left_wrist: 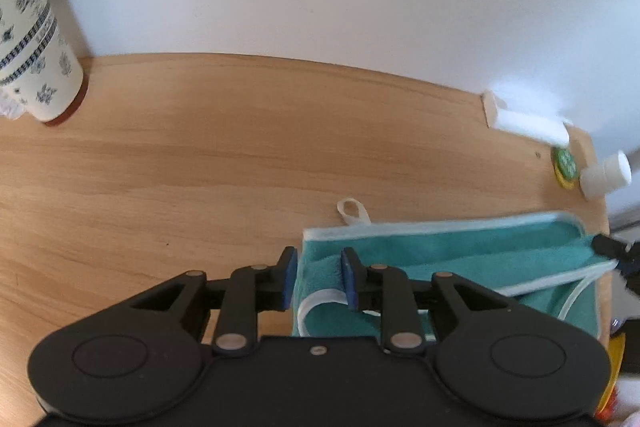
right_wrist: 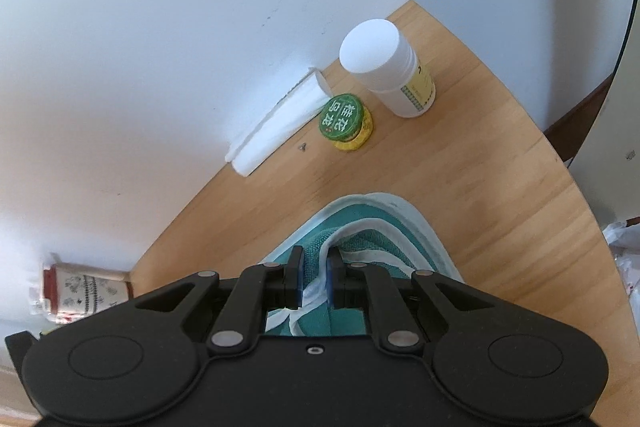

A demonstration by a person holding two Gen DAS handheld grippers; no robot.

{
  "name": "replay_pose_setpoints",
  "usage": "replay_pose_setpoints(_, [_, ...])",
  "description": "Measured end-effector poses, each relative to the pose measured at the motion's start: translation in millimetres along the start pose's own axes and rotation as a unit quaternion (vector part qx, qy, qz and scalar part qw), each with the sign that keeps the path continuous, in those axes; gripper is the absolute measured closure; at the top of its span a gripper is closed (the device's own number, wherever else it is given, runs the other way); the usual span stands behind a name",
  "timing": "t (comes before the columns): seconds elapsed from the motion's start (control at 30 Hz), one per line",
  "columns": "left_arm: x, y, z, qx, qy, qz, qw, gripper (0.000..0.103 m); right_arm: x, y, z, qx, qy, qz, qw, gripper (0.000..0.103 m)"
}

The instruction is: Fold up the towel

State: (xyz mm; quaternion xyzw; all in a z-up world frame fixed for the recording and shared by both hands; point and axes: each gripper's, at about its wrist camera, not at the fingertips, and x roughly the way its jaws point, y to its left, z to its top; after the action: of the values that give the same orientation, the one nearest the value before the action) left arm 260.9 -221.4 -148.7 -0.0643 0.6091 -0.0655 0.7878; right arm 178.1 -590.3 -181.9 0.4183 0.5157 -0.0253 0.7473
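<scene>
Left wrist view: patterned cup (left_wrist: 30, 27) cut off by the left edge, top out of frame. Near end of the towel (left_wrist: 460, 247) hidden under the left gripper (left_wrist: 319, 277) body. Right gripper (left_wrist: 612, 253) just a dark tip at the right edge, blurred, jaws unreadable there. Orange-yellow thing (left_wrist: 614, 367) at lower right cropped, can't identify. White bottle (left_wrist: 604, 177) and green-lidded tin (left_wrist: 564, 163) small and soft.

Right wrist view: towel's near part hidden behind the gripper body. Bottle label mostly turned away, unreadable. White crinkled stuff (right_wrist: 622, 247) at the right edge cropped, unclear.
</scene>
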Motion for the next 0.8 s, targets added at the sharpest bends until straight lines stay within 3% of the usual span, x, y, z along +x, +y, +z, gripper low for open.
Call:
replay_pose_setpoints(0.13, [3,-3,2,0.018,-0.005,0.015,0.9997,0.080,7,2,2,0.001,-0.012,-0.011,1.000,0.088])
replay_pose_setpoints(0.27, [-1,-6,1,0.043,-0.015,0.027,0.9986,0.073,13,13,4,-0.054,-0.027,-0.055,0.997,0.061])
replay_pose_setpoints(0.33, [-11,-9,-1,0.071,-0.034,0.045,0.9958,0.071,11,23,6,-0.091,-0.027,-0.069,0.993,0.058])
replay_pose_setpoints(0.37, [-16,-11,-3,0.088,-0.045,0.055,0.9936,0.065,10,26,5,-0.103,-0.028,-0.071,0.992,0.057])
replay_pose_setpoints(0.53, [-43,-17,-15,0.173,-0.098,0.087,0.9762,0.053,-4,58,-4,-0.242,-0.018,-0.116,0.963,0.055])
replay_pose_setpoints(0.67, [-58,-19,-32,0.283,-0.147,0.106,0.9420,0.044,-18,78,-28,-0.389,-0.034,-0.164,0.906,0.055])
replay_pose_setpoints(0.73, [-58,-21,-38,0.328,-0.156,0.106,0.9258,0.044,-18,83,-46,-0.495,-0.025,-0.197,0.846,0.055])
replay_pose_setpoints(0.8, [-57,-21,-46,0.379,-0.161,0.102,0.9055,0.044,-16,83,-56,-0.547,-0.009,-0.207,0.811,0.055])
